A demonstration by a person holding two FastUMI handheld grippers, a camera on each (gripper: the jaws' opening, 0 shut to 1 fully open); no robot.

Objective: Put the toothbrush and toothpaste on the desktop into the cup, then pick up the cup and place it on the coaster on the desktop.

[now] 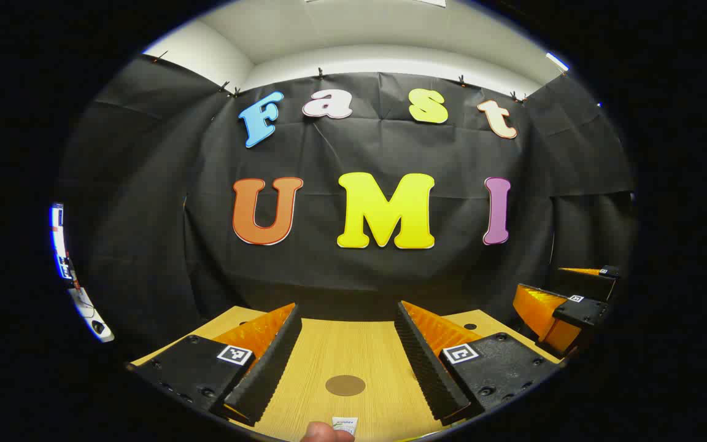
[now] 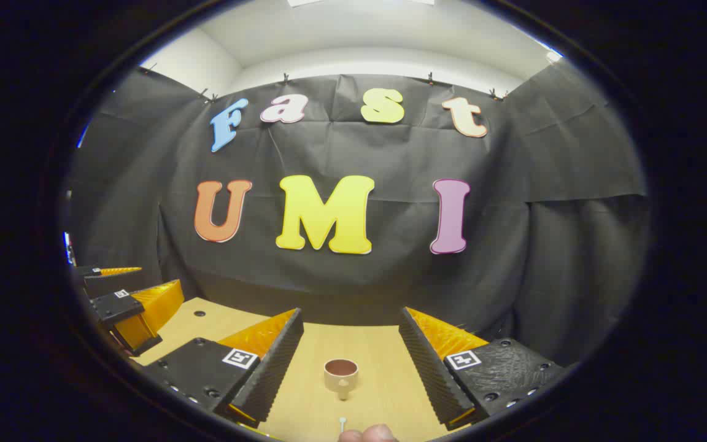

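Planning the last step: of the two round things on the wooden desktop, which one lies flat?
The dark brown round coaster, a flat disc between the left gripper fingers. The beige cup stands upright, open-topped, before the right gripper.

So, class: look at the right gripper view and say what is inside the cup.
The cup stands upright on the desk. Its dark inner wall shows at the mouth, with nothing sticking out. The near rim hides its bottom, so that stays unknown.

brown coaster [image 1: 345, 385]; beige cup [image 2: 341, 374]; wood-grain desktop [image 1: 329, 350]
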